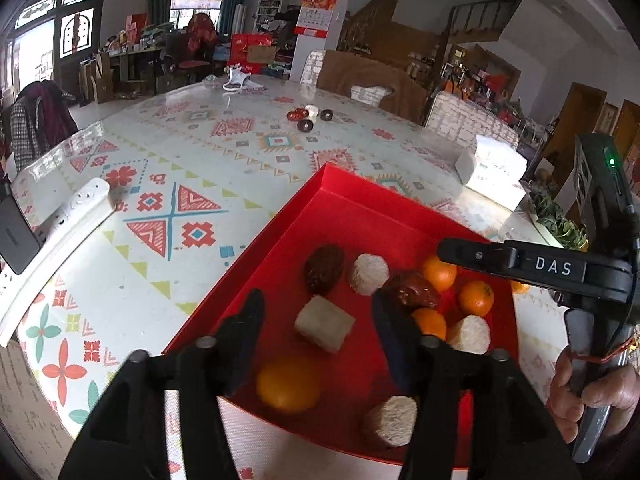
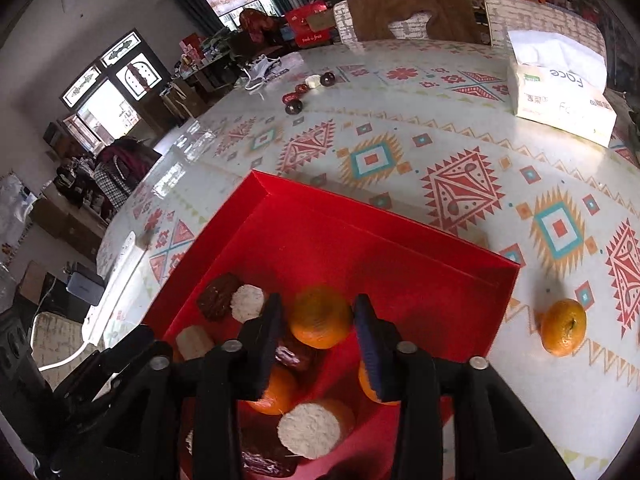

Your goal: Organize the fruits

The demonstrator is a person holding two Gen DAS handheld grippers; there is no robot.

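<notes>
tangerine (image 2: pixel 563 333) outside red box (image 2: pixel 400 236) rim, near corner

Red box (image 1: pixel 340 208), plain inside and out. In it: orange mandarins (image 1: pixel 476 298), dark brown-red dates (image 1: pixel 324 268), pale cream-white sugarcane chunks (image 1: pixel 324 322). One more orange mandarin (image 2: pixel 563 332), w/ small green stem mark, on the tablecloth (image 1: pixel 192 168): off-white, w/ geometric diamonds, triangles & flower motifs in red, teal, mustard yellow. Tissue pack (image 2: pixel 560 100) white w/ green & grey print. Power strip (image 1: pixel 60 236) white. Gripper fingers (image 2: pixel 268 344) black.
</notes>
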